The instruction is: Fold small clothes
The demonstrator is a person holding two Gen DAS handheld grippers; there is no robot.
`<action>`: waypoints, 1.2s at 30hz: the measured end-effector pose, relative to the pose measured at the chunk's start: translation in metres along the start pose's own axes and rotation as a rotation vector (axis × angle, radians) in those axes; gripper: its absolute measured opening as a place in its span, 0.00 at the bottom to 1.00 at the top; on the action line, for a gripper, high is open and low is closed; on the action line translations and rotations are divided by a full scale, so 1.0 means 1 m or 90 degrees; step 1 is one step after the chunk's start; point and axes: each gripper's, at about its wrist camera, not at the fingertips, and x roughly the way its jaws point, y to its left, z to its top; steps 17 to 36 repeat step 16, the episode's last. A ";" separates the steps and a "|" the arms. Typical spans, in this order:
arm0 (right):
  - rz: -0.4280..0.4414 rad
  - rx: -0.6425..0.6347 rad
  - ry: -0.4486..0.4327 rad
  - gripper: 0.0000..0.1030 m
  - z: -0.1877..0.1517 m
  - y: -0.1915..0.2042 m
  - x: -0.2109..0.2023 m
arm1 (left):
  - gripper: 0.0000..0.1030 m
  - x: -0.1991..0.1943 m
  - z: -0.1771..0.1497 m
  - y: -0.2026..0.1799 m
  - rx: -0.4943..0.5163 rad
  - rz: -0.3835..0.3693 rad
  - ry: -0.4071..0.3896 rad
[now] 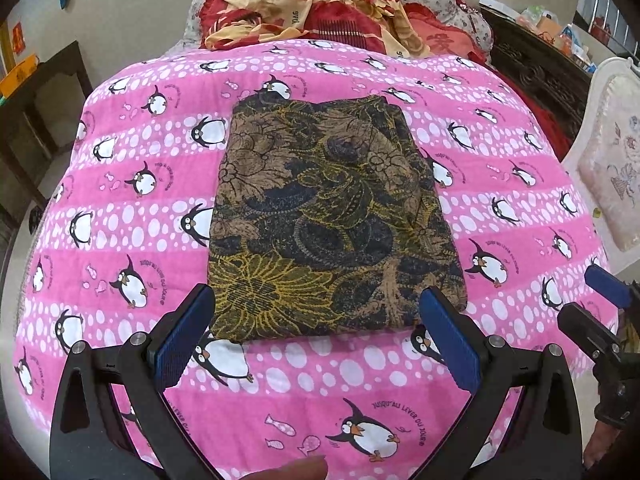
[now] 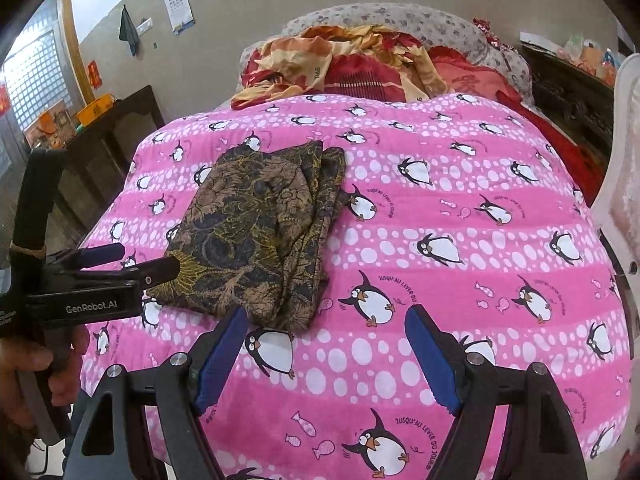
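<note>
While both grippers hover over the near part of the bed, neither touches cloth. Left gripper (image 1: 316,320): jaws spread wide, blue pads apart, nothing between them; the near edge of the folded garment (image 1: 328,216) shows in the gap, lying on the quilt below. Right gripper (image 2: 326,340): jaws likewise wide, empty, over bare pink penguin quilt (image 2: 460,216), with the garment's near right corner just beside its left pad. A hand (image 2: 36,364) grips the left gripper's handle at the left edge of the right wrist view.

Garment: dark brown and yellow floral print, folded into 1 rough rectangle, flat on the quilt, layered edges visible along its right side. Beyond the quilt's far edge: crumpled red and orange bedding (image 1: 308,8), then a grey floral pillow (image 2: 400,20). Dark wooden cabinet (image 2: 108,132) at left; white upholstered chair (image 1: 612,168) at right.
</note>
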 end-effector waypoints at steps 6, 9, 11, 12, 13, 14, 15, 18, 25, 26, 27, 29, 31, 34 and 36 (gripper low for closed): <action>0.000 -0.002 -0.004 0.77 0.001 0.000 -0.002 | 0.99 0.000 0.000 0.000 -0.003 0.000 0.000; 0.001 -0.004 -0.003 0.77 0.001 0.001 -0.002 | 0.99 0.000 0.000 0.001 -0.008 -0.014 0.002; 0.001 -0.005 -0.003 0.77 0.001 0.002 -0.002 | 0.99 0.000 0.000 0.002 -0.012 -0.029 0.003; 0.001 -0.006 -0.004 0.77 0.001 0.002 -0.002 | 0.99 -0.001 0.000 0.002 -0.010 -0.028 -0.003; 0.001 -0.007 -0.004 0.77 0.001 0.002 -0.002 | 0.99 -0.003 0.000 0.001 -0.006 -0.022 -0.009; 0.001 -0.007 -0.004 0.77 0.001 0.002 -0.002 | 0.99 -0.004 -0.001 0.000 -0.002 -0.018 -0.012; 0.000 -0.006 -0.004 0.77 0.000 0.002 -0.002 | 0.99 -0.004 -0.001 0.001 -0.001 -0.019 -0.012; 0.001 -0.007 -0.004 0.77 0.001 0.002 -0.002 | 0.99 -0.004 -0.001 0.001 -0.001 -0.021 -0.009; 0.001 -0.007 -0.004 0.77 0.001 0.002 -0.002 | 0.99 -0.004 -0.001 0.001 -0.001 -0.021 -0.009; 0.001 -0.007 -0.004 0.77 0.001 0.002 -0.002 | 0.99 -0.004 -0.001 0.001 -0.001 -0.021 -0.009; 0.001 -0.007 -0.004 0.77 0.001 0.002 -0.002 | 0.99 -0.004 -0.001 0.001 -0.001 -0.021 -0.009; 0.001 -0.007 -0.004 0.77 0.001 0.002 -0.002 | 0.99 -0.004 -0.001 0.001 -0.001 -0.021 -0.009; 0.001 -0.007 -0.004 0.77 0.001 0.002 -0.002 | 0.99 -0.004 -0.001 0.001 -0.001 -0.021 -0.009; 0.001 -0.007 -0.004 0.77 0.001 0.002 -0.002 | 0.99 -0.004 -0.001 0.001 -0.001 -0.021 -0.009; 0.001 -0.007 -0.004 0.77 0.001 0.002 -0.002 | 0.99 -0.004 -0.001 0.001 -0.001 -0.021 -0.009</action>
